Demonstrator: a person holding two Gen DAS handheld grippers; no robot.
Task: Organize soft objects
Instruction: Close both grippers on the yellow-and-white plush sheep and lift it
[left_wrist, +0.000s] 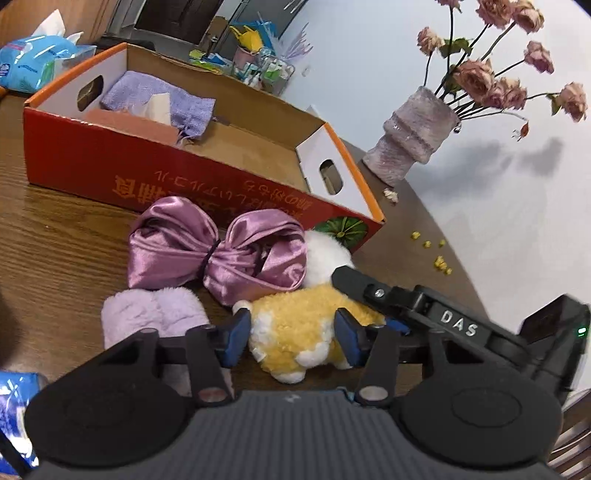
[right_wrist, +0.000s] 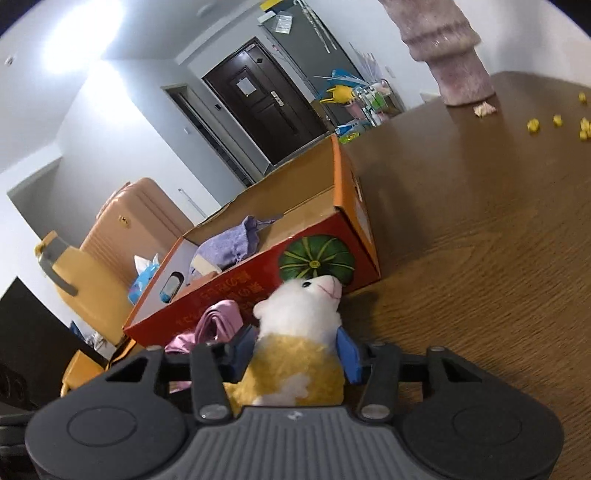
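A yellow-and-white plush animal (left_wrist: 295, 332) lies on the wooden table in front of a red-orange cardboard box (left_wrist: 207, 173). My left gripper (left_wrist: 291, 336) is shut on its body, a blue pad pressing each side. From the right, my right gripper (right_wrist: 295, 350) is shut on the same toy (right_wrist: 295, 317) just behind its white head; one of its black fingers (left_wrist: 354, 282) crosses the toy's neck. A shiny purple satin bow (left_wrist: 218, 251) and a lilac fluffy piece (left_wrist: 155, 314) lie beside the toy. A purple towel (left_wrist: 155, 96) rests inside the box.
A fuzzy pink vase (left_wrist: 413, 136) of dried roses stands at the back right, with yellow crumbs (left_wrist: 439, 258) near the curved table edge. A blue tissue pack (left_wrist: 33, 62) sits behind the box. A tan suitcase (right_wrist: 133, 221) and yellow jug (right_wrist: 74, 280) stand beyond the table.
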